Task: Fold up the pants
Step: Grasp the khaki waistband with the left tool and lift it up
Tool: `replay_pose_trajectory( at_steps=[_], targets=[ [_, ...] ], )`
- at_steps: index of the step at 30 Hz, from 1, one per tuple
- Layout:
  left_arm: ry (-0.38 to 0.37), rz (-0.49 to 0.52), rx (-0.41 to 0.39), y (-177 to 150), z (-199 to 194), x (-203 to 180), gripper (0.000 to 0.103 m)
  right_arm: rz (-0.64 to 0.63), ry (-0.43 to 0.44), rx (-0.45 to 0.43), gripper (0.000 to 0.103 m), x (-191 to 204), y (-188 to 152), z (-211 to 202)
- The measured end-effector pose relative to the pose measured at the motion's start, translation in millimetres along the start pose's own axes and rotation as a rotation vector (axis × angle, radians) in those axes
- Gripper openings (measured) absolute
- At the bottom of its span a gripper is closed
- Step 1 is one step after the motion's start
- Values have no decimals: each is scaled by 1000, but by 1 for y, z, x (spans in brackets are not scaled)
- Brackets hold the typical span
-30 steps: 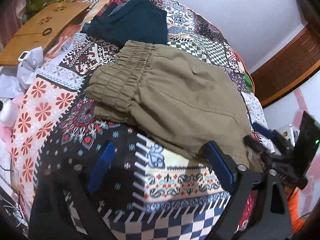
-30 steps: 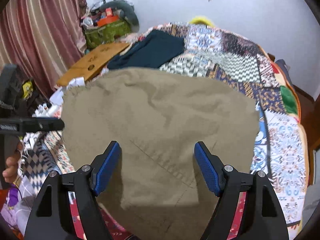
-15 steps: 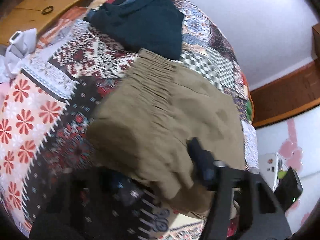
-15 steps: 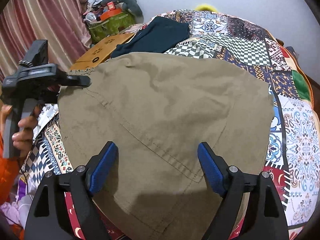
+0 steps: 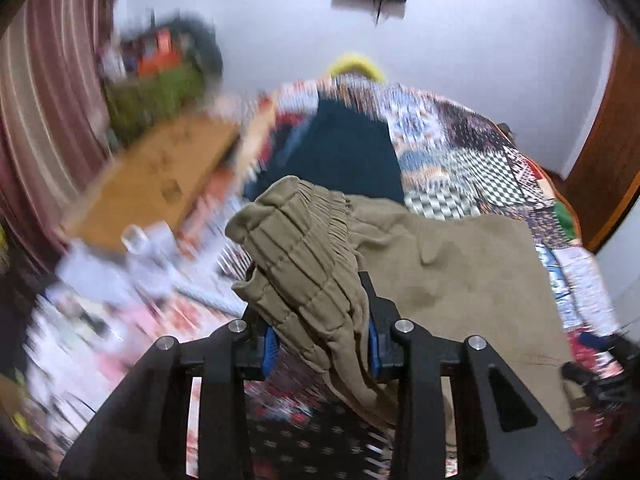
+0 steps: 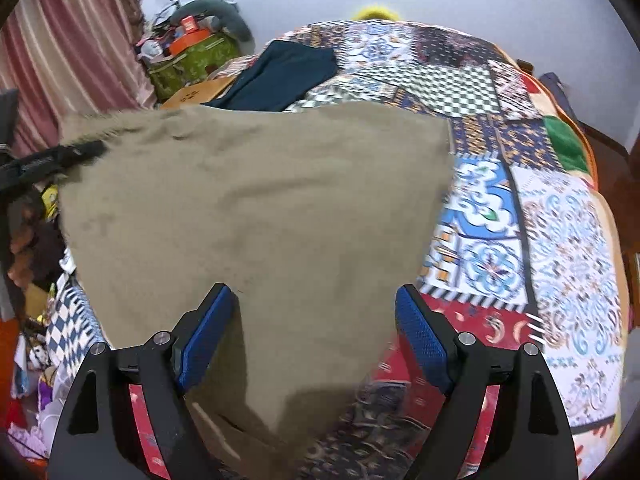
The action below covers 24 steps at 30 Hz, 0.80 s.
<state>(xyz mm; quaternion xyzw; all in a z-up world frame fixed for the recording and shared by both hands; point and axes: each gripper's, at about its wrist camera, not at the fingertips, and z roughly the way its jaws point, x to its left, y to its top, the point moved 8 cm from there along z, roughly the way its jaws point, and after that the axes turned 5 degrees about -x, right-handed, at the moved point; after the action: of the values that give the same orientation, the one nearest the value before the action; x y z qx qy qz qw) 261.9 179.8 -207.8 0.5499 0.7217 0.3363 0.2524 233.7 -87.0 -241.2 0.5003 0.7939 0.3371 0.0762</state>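
Note:
The olive-khaki pants (image 6: 256,216) lie folded on the patchwork bedspread (image 6: 560,240). In the left wrist view my left gripper (image 5: 320,344) is shut on the bunched elastic waistband (image 5: 296,248) and holds it lifted off the bed; the rest of the pants (image 5: 460,280) stretches away to the right. The left gripper also shows at the far left of the right wrist view (image 6: 60,158). My right gripper (image 6: 316,340) is open, its blue pads either side of the near end of the pants, just above the cloth.
A folded dark teal garment (image 6: 280,76) lies beyond the pants. A wooden board (image 5: 160,184) and cluttered bags and boxes (image 6: 188,48) are at the left bedside, by a striped curtain (image 6: 60,60). The right gripper's tip shows at the right edge (image 5: 596,376).
My left gripper has moved onto the waistband, shut on it and lifted it, turning toward the head of the bed. My right gripper has stayed open over the near end.

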Motion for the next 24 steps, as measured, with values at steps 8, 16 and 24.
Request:
replay_pose_trajectory(
  at_steps=[8, 16, 24],
  targets=[
    [-56, 251, -174, 34, -50, -73, 32, 21, -24, 9, 81, -13, -10, -3],
    [-298, 328, -132, 38, -58, -166, 30, 37, -15, -22, 81, -16, -7, -14],
    [-493, 323, 57, 7, -36, -222, 29, 64, -17, -43, 81, -27, -9, -23]
  ],
)
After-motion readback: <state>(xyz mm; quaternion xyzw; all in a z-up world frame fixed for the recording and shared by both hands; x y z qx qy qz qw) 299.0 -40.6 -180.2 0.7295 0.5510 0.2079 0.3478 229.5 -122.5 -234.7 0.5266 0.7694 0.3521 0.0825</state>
